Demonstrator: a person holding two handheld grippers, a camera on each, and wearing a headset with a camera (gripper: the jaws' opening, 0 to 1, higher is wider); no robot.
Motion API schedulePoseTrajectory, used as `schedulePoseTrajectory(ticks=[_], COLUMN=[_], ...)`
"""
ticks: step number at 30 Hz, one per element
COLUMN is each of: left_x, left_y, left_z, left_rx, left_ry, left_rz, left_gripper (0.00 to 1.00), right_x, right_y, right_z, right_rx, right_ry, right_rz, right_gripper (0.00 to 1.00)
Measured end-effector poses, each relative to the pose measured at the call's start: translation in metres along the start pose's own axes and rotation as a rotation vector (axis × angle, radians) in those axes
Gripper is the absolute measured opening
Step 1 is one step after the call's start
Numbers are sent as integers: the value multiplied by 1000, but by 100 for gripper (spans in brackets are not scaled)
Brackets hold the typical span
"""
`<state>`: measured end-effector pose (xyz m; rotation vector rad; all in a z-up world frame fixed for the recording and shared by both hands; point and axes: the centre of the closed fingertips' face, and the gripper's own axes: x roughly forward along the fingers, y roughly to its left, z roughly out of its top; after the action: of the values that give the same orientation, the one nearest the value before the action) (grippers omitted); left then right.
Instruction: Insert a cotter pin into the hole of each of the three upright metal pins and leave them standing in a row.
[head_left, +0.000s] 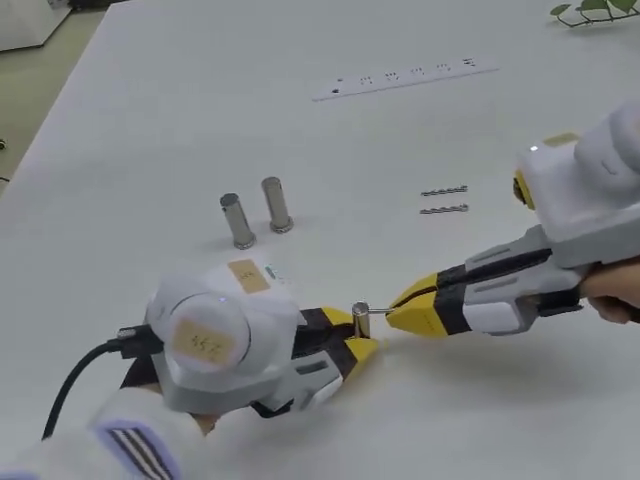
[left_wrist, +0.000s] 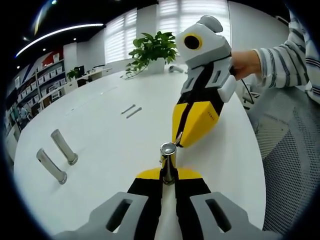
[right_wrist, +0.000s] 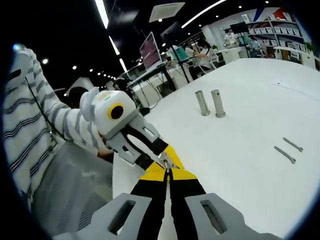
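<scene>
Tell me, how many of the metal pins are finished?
None looks finished yet. In hand: the left gripper holds one metal pin upright, and the right gripper holds a cotter pin at its top. I can't tell if it is through. Left to do: two other metal pins stand bare, and two spare cotter pins lie on the table.

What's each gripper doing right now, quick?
Left gripper: closed on the short upright silver metal pin.
Right gripper: closed on a thin silver cotter pin.
</scene>
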<state>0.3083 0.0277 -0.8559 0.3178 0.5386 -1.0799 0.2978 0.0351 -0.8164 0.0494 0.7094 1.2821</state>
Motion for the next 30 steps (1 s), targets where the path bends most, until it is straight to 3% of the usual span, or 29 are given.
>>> schedulePoseTrajectory(ticks=[12,16,19,30], left_x=[1,1,1,0], left_y=[0,0,1,1], left_z=[0,0,0,1], left_rx=[1,-5,-4,-8], left_ry=[-1,-3,-6,-17], left_rz=[15,20,22,40], left_gripper=[7,7,7,7], right_x=[-1,-2,-5,-18], right_y=[2,1,2,-5], right_z=[1,3,3,0], right_rx=[-41,-162,-155,-157], right_ry=[-4,-5,-4,21], right_rz=[-16,-35,-41,-61], right_gripper=[4,5,12,6])
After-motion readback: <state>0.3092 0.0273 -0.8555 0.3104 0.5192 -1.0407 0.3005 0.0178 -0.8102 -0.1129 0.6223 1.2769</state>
